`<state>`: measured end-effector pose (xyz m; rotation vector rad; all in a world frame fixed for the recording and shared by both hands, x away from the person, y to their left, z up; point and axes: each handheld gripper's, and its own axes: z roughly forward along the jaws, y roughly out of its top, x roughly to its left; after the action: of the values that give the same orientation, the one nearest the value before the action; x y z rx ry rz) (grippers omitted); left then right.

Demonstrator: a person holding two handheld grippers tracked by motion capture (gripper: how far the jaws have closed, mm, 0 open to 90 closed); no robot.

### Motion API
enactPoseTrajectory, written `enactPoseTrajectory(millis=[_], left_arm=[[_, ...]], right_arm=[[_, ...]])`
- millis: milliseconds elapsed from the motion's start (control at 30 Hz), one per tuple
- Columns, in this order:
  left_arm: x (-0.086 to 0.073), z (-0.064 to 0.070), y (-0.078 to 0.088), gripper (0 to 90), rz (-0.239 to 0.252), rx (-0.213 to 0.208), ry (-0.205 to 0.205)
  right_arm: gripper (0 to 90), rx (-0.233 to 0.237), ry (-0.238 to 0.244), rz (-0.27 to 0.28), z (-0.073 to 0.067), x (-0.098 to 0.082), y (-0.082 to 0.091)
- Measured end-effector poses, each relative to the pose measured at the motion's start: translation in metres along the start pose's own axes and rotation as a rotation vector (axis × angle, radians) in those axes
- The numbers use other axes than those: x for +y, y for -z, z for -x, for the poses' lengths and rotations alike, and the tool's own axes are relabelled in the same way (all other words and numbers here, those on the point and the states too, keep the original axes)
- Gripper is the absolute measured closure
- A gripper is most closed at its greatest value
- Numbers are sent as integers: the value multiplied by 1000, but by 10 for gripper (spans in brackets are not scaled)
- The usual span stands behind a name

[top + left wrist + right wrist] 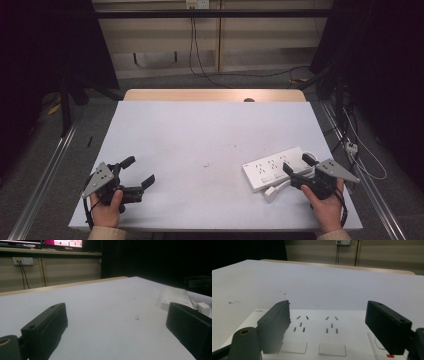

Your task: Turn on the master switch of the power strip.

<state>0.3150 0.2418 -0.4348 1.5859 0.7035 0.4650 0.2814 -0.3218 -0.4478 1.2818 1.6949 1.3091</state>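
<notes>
Left gripper (139, 172): at the table's near left corner, jaws wide apart, nothing between them; resting low on the sheet, well apart from the strip.
Mid table: bare grey-white sheet (200, 135), a few dark specks (206, 164) near the middle.
Strip (276, 168): white power strip, flat on the sheet at the near right, long side angled toward the far right; sockets up, switches along the near edge.
Plug (270, 193): white, on its cable just beside the strip's near edge.
Right gripper (297, 165): over the strip's right end, jaws apart, straddling the body; pads not pressing yet as far as can be told.
Step in hand: likely taking hold of the strip.
Doing it well: centre the jaws across the short width, keep both pads level with the side walls, clear of the switches and the cable; close evenly so the strip does not skid or twist on the smooth sheet.
Risk: a pad landing on top of the casing instead of its side.
Table: wood edge (215, 95) bare beyond the sheet's far side.
Room: dim, dark floor, rails along both sides; wall socket (196, 4) with cables hanging at the far wall.
</notes>
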Motion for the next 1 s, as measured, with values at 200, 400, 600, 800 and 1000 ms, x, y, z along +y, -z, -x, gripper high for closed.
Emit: enactPoseTrajectory(millis=[200, 400, 600, 800, 1000], left_arm=[[0, 0, 0, 35, -1, 0, -2], [0, 0, 0, 35, -1, 1, 1], [0, 0, 0, 35, -1, 2, 2], [-1, 0, -1, 35, -4, 0, 1], [-1, 0, -1, 35, -2, 1, 4]], right_arm=[[284, 2, 9, -12, 4, 0, -2], [354, 3, 6, -28, 8, 0, -3], [405, -3, 5, -33, 10, 1, -3], [453, -21, -1, -47, 14, 2, -4], [503, -45, -20, -62, 19, 2, -4]])
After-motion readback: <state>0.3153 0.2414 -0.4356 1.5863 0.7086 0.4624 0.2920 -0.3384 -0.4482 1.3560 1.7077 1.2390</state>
